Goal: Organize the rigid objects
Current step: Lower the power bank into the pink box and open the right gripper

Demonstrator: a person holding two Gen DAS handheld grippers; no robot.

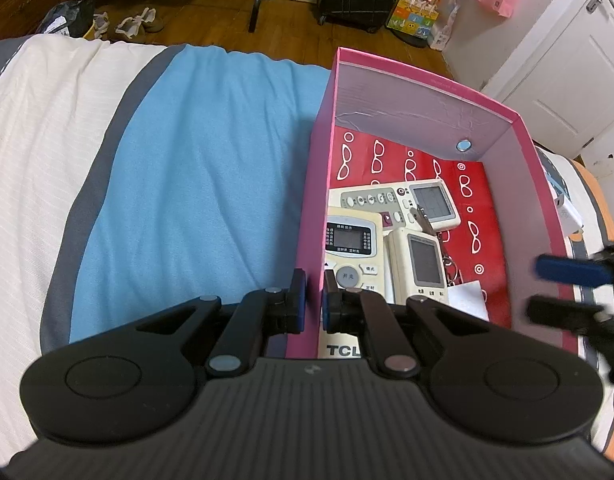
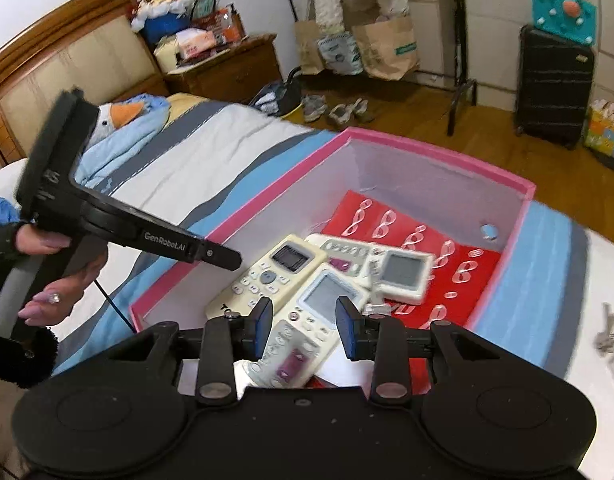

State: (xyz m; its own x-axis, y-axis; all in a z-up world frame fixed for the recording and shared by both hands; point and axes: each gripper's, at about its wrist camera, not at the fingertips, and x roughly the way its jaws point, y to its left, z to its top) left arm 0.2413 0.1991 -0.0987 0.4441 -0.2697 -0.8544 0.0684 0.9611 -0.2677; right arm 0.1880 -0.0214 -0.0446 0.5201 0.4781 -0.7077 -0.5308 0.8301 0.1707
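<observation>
Both grippers are held over a pink box (image 1: 323, 184) that rests on a striped bed cover (image 1: 195, 168). The left gripper (image 1: 315, 304) is clamped on the box's near side wall, one pad outside and one inside, so the box is steadied. The right gripper (image 2: 303, 330) is seen parted and empty above the box, with nothing pressed between its pads. Three cream remote controls are found inside on the red lining: a TCL remote (image 2: 267, 276), a long remote (image 2: 307, 328) directly below the right jaws, and a third remote (image 2: 347, 254) behind them. A small white display unit (image 2: 401, 276) lies across that third remote. A bunch of keys (image 2: 607, 332) is left outside on the cover, well apart from the box, so the sorting is judged unfinished. Trouble could be caused by the thin cardboard wall: it may be bent or tipped if the left hand is pulled sideways. The stacked remotes could also be shifted if another item is dropped onto them.
</observation>
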